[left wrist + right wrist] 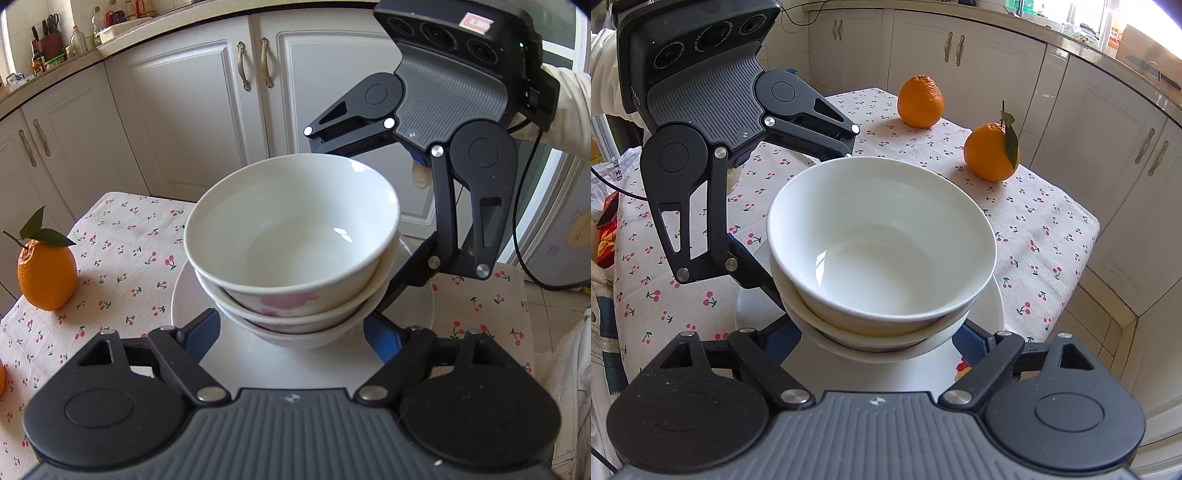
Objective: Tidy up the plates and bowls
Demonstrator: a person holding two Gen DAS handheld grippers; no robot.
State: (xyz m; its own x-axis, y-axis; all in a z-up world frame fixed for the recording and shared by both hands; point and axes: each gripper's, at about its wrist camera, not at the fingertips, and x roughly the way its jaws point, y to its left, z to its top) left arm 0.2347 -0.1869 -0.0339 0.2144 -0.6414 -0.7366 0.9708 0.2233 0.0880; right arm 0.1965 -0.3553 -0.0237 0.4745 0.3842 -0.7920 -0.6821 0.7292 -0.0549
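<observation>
A stack of three white bowls [291, 236] with pink flower prints stands on a white plate [258, 362] on the cherry-print tablecloth. The stack also shows in the right wrist view [882, 243], on the plate [982, 314]. My left gripper [291, 332] is open, its blue-padded fingers on either side of the stack's lower part. My right gripper [879, 339] is open too, straddling the stack from the opposite side. Each gripper shows in the other's view, reaching around the bowls. The fingertips are hidden behind the bowls.
Two oranges stand on the table, one with a leaf [991, 151] and one plain [921, 100]; the leafed one also shows in the left wrist view [46, 273]. White kitchen cabinets [207, 110] surround the small table [1052, 229]. A bag lies at the left [605, 225].
</observation>
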